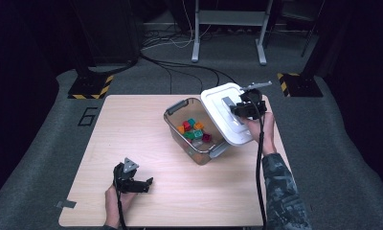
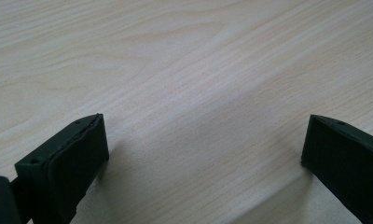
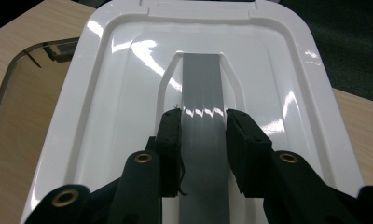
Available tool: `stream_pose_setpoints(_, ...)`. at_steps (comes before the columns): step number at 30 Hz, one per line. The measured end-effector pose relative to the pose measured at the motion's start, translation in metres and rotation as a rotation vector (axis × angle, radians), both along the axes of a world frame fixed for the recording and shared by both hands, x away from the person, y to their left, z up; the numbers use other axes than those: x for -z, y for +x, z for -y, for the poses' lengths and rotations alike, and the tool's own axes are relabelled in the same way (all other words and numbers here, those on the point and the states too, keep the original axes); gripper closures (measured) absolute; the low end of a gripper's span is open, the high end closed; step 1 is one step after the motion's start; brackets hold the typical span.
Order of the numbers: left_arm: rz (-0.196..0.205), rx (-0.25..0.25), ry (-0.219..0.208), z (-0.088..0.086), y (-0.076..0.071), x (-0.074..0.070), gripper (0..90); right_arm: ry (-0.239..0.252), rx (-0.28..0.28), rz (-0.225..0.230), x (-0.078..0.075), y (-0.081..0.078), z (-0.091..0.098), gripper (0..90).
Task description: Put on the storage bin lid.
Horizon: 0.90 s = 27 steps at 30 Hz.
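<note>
The right tool (image 3: 203, 123) is clamped on the grey handle strip (image 3: 201, 88) running down the middle of the white lid (image 1: 226, 113). That central grip keeps the lid balanced, so it hangs tilted over the right end of the clear plastic storage box (image 1: 193, 130) rather than swinging. Held off to that side, the lid leaves the box mouth open, with the coloured cubes (image 1: 193, 130) lying loose on the bottom. The box sits right of centre on the tabletop (image 1: 132, 129).

The left tool (image 1: 140, 184) rests low at the near left, well apart from the box, jaws spread wide with nothing between them, seemingly parked out of the way.

The lid covers the box's right rim and latch. The cubes are too small to count reliably, and whether the lid's lower edge touches the box cannot be told.
</note>
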State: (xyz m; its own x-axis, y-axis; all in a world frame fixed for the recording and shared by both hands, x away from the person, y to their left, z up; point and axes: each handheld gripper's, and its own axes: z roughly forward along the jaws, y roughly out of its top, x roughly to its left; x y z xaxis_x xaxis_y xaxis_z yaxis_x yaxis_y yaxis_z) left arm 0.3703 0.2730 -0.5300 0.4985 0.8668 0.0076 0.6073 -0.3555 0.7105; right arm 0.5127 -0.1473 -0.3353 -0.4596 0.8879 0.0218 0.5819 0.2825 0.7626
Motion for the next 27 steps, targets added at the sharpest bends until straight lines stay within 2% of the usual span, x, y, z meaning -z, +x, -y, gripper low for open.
stream_pose_setpoints(6,-0.002,0.005,0.005,0.0,0.0,0.0,0.2,0.01,-0.02,-0.004,-0.001,0.0,-0.015,66.5)
stream_pose_setpoints(14,-0.002,0.005,0.005,0.0,0.0,0.0,0.2,0.006,-0.071,-0.011,0.003,0.003,-0.047,66.5)
stream_pose_setpoints(18,-0.003,0.003,0.003,0.0,0.0,0.0,0.2,0.007,-0.078,-0.021,0.005,0.004,-0.06,66.5)
stream_pose_setpoints(19,-0.007,-0.002,-0.009,0.001,0.0,0.0,0.2,0.002,-0.087,-0.017,0.006,0.004,-0.063,66.5)
stream_pose_setpoints(27,-0.002,-0.002,-0.004,0.0,0.0,0.0,0.2,-0.022,-0.112,-0.038,0.016,0.006,-0.087,66.5)
